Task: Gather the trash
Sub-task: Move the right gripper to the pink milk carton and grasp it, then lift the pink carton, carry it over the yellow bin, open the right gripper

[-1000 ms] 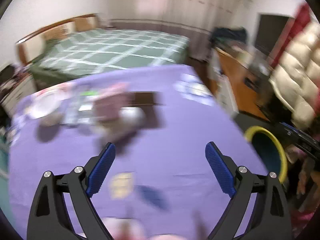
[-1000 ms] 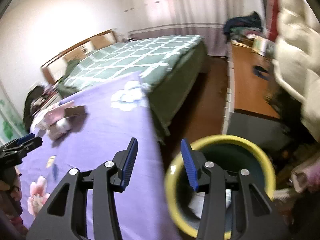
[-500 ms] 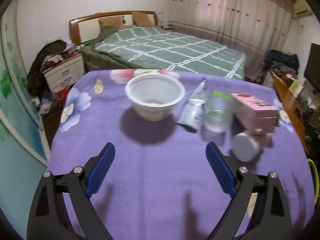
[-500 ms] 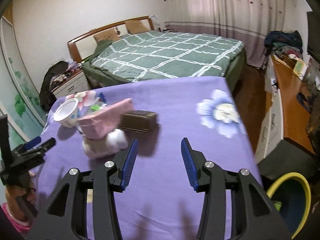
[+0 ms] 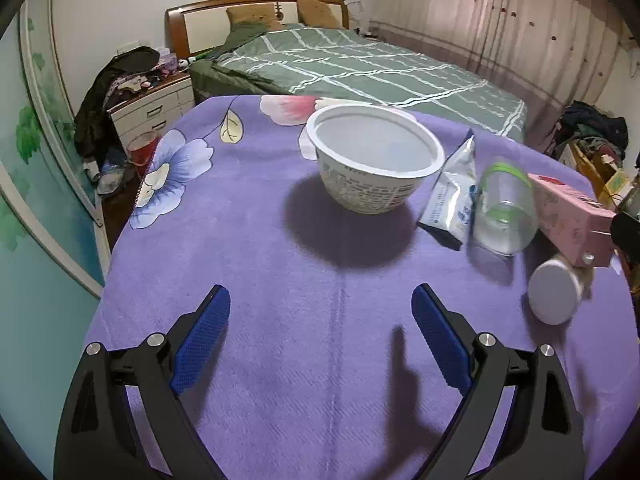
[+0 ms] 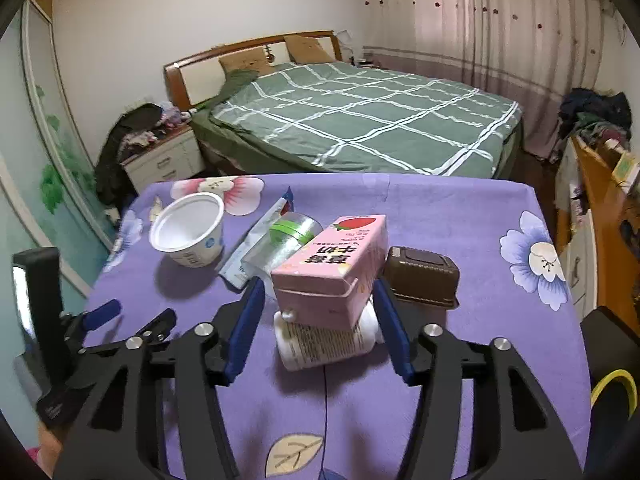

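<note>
Fingers of the right gripper [image 6: 318, 322] have just been opening and now straddle, without touching, the pink strawberry-milk carton [image 6: 330, 270] atop the white plastic bottle [image 6: 326, 342] on the purple flowered tabletop [image 6: 460, 216], having swung back from the yellow-rimmed bin [image 6: 612, 386]. The left gripper [image 5: 320, 340] gapes wide, empty, now nearer the white paper bowl [image 5: 374, 162].

Purple flowered table [image 6: 460, 216] bears bowl [image 5: 376, 164], pouch [image 5: 450, 200], bottle [image 6: 324, 340], brown box [image 6: 420, 276]
</note>
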`<control>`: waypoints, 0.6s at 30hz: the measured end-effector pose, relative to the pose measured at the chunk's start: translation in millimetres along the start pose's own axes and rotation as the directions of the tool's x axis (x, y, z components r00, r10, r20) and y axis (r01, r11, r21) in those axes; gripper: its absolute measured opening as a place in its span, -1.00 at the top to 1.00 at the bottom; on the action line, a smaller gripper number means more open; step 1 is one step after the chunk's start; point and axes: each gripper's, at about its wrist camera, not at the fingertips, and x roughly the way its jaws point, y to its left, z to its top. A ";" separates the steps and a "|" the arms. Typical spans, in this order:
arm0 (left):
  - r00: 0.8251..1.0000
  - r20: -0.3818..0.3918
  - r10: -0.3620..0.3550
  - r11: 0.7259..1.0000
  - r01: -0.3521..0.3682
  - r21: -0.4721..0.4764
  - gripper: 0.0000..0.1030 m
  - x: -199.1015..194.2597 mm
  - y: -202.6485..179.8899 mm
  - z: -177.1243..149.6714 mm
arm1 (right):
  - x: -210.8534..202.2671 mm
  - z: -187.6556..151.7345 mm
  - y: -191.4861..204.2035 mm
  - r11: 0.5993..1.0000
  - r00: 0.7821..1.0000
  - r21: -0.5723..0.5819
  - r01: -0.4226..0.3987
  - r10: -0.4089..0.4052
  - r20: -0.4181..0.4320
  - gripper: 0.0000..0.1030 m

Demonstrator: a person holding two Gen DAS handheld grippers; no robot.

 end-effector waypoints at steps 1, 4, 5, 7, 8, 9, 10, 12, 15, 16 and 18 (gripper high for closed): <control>1.000 -0.011 -0.003 1.000 0.003 -0.007 -0.78 3.0 0.7 0.6 | 4.0 -0.1 2.3 1.000 1.000 0.002 0.013 -0.013 -0.003 -0.12; 1.000 -0.029 -0.009 1.000 0.008 -0.029 -0.82 8.6 4.2 1.2 | 12.3 -1.2 8.7 0.999 0.999 0.001 0.036 -0.036 -0.008 -0.20; 0.999 -0.036 -0.011 0.999 0.010 -0.034 -0.83 11.2 5.3 1.5 | 15.2 -1.4 11.6 0.999 0.999 -0.007 0.051 -0.051 -0.010 -0.23; 0.999 -0.034 -0.013 0.999 0.012 -0.035 -0.84 12.5 5.6 1.7 | 21.6 -2.5 16.0 0.998 0.998 -0.015 0.065 -0.066 -0.010 -0.24; 0.999 -0.035 -0.015 0.999 0.013 -0.034 -0.84 13.9 5.8 1.6 | 25.4 -2.3 19.3 0.997 0.997 -0.021 0.078 -0.078 -0.009 -0.26; 0.999 -0.036 -0.013 0.999 0.012 -0.033 -0.84 15.1 5.9 1.6 | 28.5 -2.5 22.0 0.995 0.996 -0.028 0.092 -0.092 -0.007 -0.26; 0.999 -0.037 -0.012 0.999 0.011 -0.033 -0.85 16.1 6.0 1.6 | 31.1 -2.8 23.7 0.994 0.994 -0.034 0.106 -0.107 -0.005 -0.26; 0.999 -0.035 -0.013 0.999 0.011 -0.037 -0.85 17.8 6.5 1.6 | 39.1 -2.7 27.7 0.988 0.989 -0.051 0.147 -0.147 -0.007 -0.26; 0.999 -0.037 -0.010 0.999 0.008 -0.034 -0.86 16.5 4.3 1.9 | 46.9 -4.7 28.1 0.985 0.986 -0.057 0.166 -0.167 -0.015 -0.02; 0.999 -0.038 -0.009 0.999 0.007 -0.032 -0.86 16.0 3.4 2.5 | 46.9 -5.1 27.8 0.984 0.985 -0.062 0.169 -0.170 -0.011 -0.02; 0.999 -0.039 -0.006 1.000 0.005 -0.030 -0.87 15.8 3.1 2.0 | 43.3 -6.1 26.5 0.985 0.987 -0.056 0.160 -0.161 -0.003 -0.01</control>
